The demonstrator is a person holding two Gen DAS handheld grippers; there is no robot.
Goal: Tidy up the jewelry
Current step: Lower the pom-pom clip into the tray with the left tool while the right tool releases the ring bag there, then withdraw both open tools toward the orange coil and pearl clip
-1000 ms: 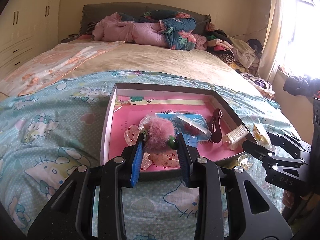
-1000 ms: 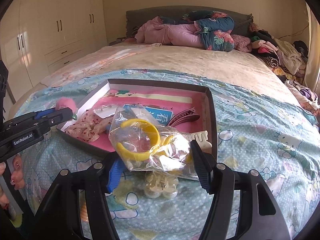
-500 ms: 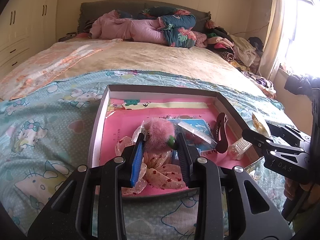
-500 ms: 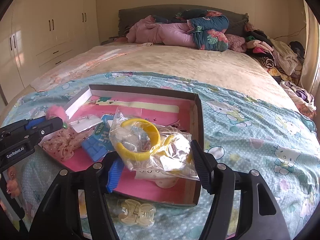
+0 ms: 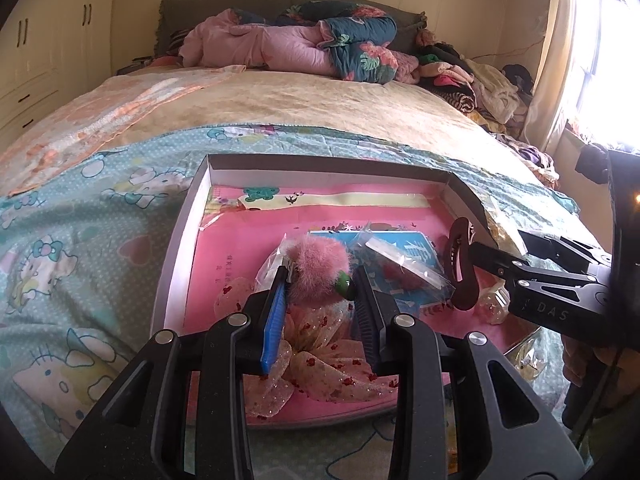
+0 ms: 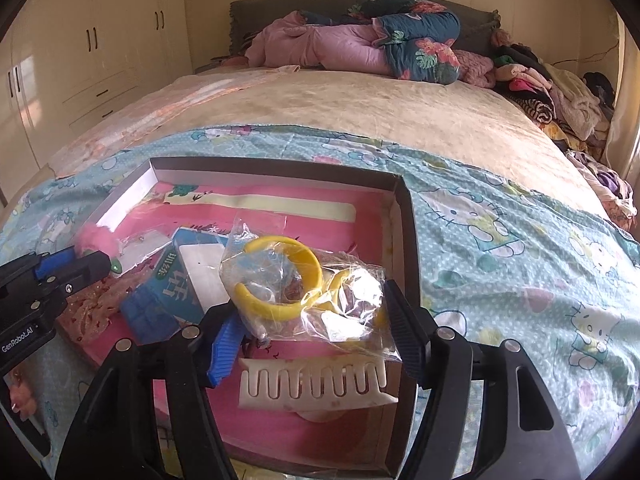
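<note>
Grippers: two black two-finger grippers with blue pads are counted, both held over the tray.
Left gripper (image 5: pixel 318 280): it is closed on one fluffy pink pom-pom hair tie (image 5: pixel 316 266) with a green bead at its 4 o'clock side.
Right gripper (image 6: pixel 316 326): a clear plastic bag of yellow bangles (image 6: pixel 304 290) is pinched between the jaws, which are kept moderately apart by it; two yellow rings are made out inside.
Tray: one shallow rectangular cardboard tray (image 5: pixel 192 216) with a pink printed lining is laid on the bed; its long axis runs from 9 to 3 o'clock.
Contents counted: one blue printed card box (image 6: pixel 172 284), one cream toothed claw clip (image 6: pixel 316 384), one dark maroon claw clip (image 5: pixel 460 268), one sheer pink bow with red dots (image 5: pixel 320 360), one small clear packet (image 5: pixel 404 260).
Orientation: the cream clip is laid with its long axis from 9 to 3 o'clock, teeth toward 12; the maroon clip is stretched from 12 to 6 o'clock in the left wrist view.
Position: the pom-pom is held just above the bow, near the tray's 6 o'clock edge; the bag is held above the cream clip.
Surface: a light blue cartoon-cat bedsheet (image 6: pixel 500 220) is spread over a beige quilted bed.
Room: cream wardrobes (image 6: pixel 92 60) are seen at 10 o'clock, a pile of pink and floral bedding (image 5: pixel 304 48) at 12, a bright window at 2.
</note>
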